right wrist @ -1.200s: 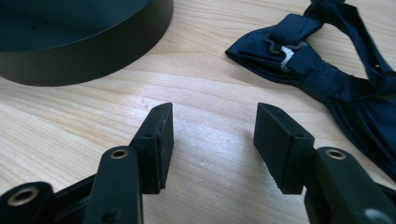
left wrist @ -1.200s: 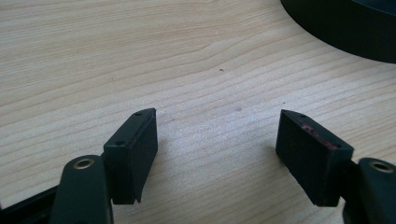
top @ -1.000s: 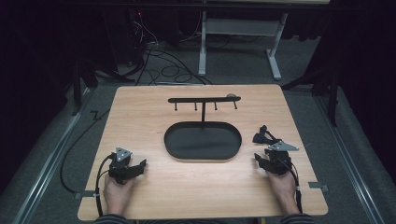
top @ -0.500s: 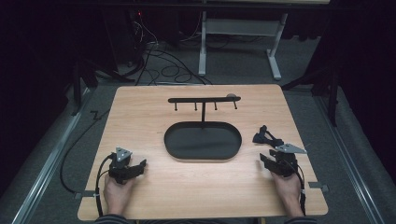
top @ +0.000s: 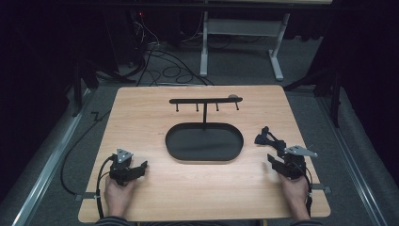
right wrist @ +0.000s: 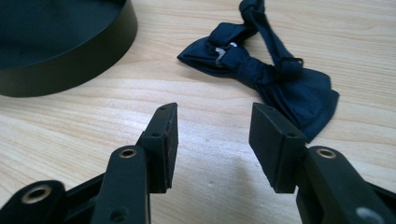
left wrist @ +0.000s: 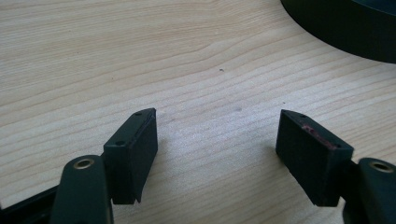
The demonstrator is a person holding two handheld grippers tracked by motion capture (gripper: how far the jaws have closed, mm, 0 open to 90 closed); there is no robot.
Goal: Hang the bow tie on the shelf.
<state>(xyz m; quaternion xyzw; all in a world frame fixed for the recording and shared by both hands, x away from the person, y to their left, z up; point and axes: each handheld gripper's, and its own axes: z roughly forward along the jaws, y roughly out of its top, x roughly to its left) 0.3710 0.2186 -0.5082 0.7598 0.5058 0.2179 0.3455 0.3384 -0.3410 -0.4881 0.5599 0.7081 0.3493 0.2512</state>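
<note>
On the pale wooden surface (top: 150, 113) stands a black oval tray (top: 204, 141) with a hook rail (top: 205, 100), in a dark room with cables on grey floor. Near the right edge lies a dark navy bow tie (right wrist: 261, 65), crumpled. Both the left gripper (left wrist: 217, 135) and right gripper (right wrist: 212, 140) are wide, holding nothing.

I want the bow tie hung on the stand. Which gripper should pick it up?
The right gripper. The bow tie lies just ahead of its open fingers. The left gripper sits at the table's opposite side, beyond the stand's oval base.
</note>
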